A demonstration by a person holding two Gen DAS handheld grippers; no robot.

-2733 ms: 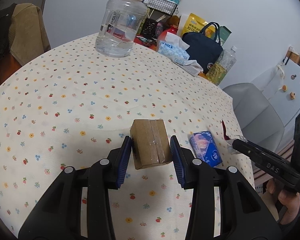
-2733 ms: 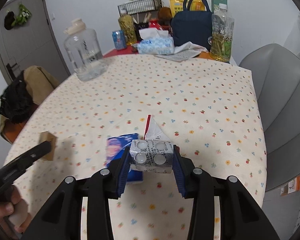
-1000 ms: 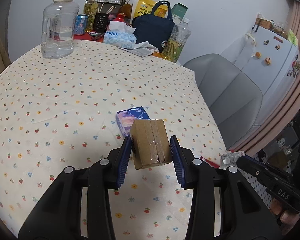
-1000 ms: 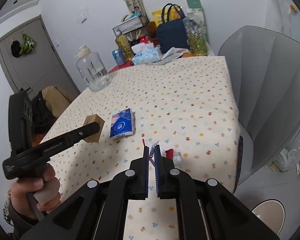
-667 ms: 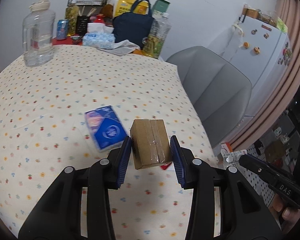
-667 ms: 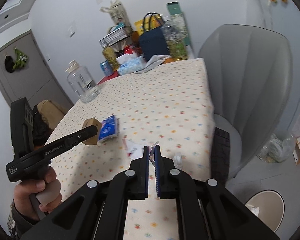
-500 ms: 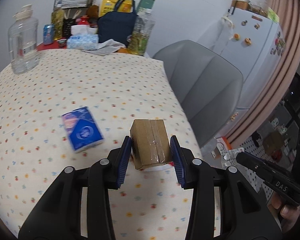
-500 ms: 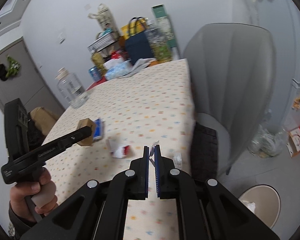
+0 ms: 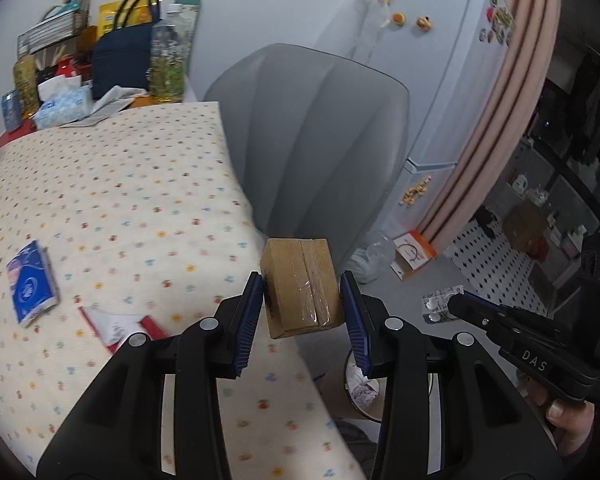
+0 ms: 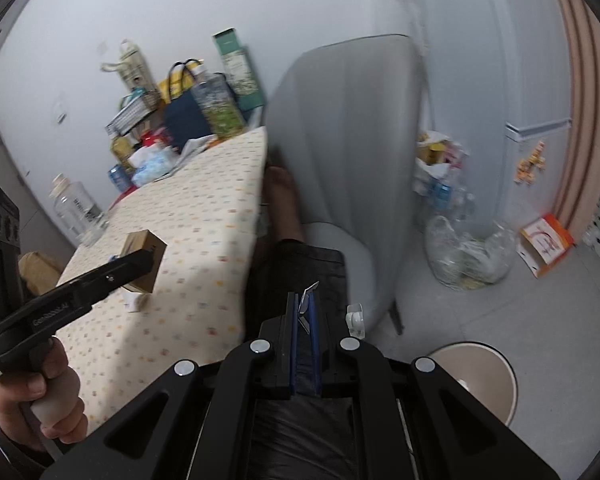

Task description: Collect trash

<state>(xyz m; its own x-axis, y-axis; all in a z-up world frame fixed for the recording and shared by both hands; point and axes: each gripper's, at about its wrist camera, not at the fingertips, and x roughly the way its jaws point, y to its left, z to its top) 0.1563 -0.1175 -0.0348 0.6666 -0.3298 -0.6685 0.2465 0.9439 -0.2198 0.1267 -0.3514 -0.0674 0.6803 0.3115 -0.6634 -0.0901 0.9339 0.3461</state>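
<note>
A: Holding a taped cardboard box (image 9: 300,286), the left gripper (image 9: 302,316) is hanging past the table edge (image 9: 256,236).

B: And the right gripper (image 10: 303,316) is pinching a foil blister pack (image 9: 440,304) edge-on (thin grip); it is risking to slip and miss the round bin (image 10: 488,380) on the floor.

A: The blue tissue packet (image 9: 30,284) is lying on the table.
</note>
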